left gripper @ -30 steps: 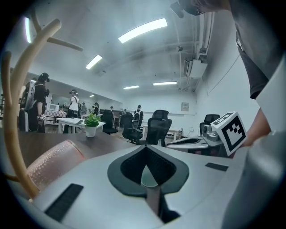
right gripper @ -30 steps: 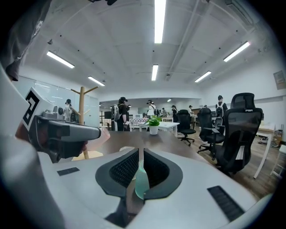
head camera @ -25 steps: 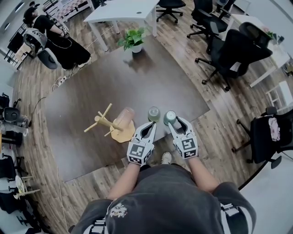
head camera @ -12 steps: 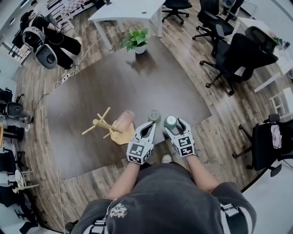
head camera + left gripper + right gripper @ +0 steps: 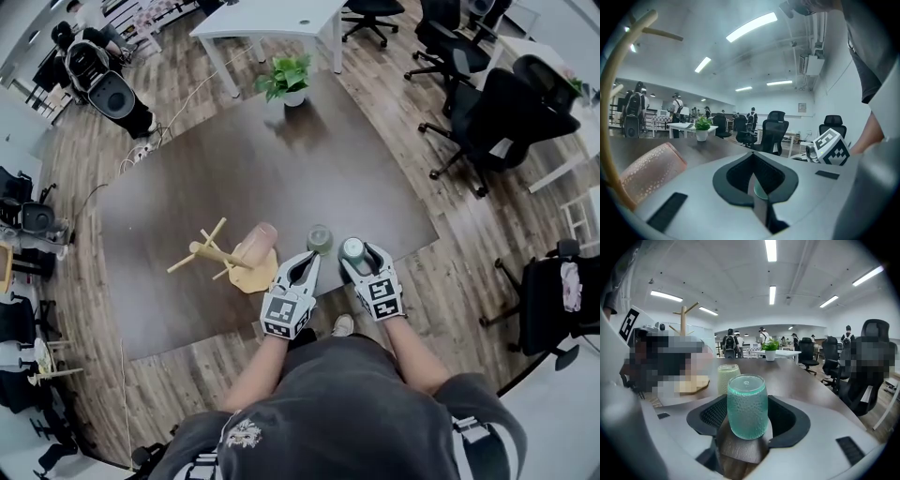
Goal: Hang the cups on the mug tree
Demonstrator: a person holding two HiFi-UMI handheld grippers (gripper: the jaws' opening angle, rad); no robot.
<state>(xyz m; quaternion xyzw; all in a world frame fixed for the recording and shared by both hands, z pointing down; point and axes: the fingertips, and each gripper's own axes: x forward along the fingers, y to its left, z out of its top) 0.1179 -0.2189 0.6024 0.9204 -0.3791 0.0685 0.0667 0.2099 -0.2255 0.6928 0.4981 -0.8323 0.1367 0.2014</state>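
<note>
At the table's [image 5: 234, 169] near edge, the teal cup [image 5: 747, 405] stands between the spread jaws of the right gripper [image 5: 747, 427].
Those jaws have just been opening wide and their pads sit clear of the cup's sides. A pale green cup [image 5: 320, 239] stands just beyond it to the left. The left gripper [image 5: 307, 258] is nearer, with its jaws pressed together and empty. Farther left is the mug tree [image 5: 211, 251], which carries a pink cup [image 5: 258, 239].

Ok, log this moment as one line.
right tongs: open round teal cup, just closing | left tongs: shut, empty | green cup: on table | pink cup: by mug tree
</note>
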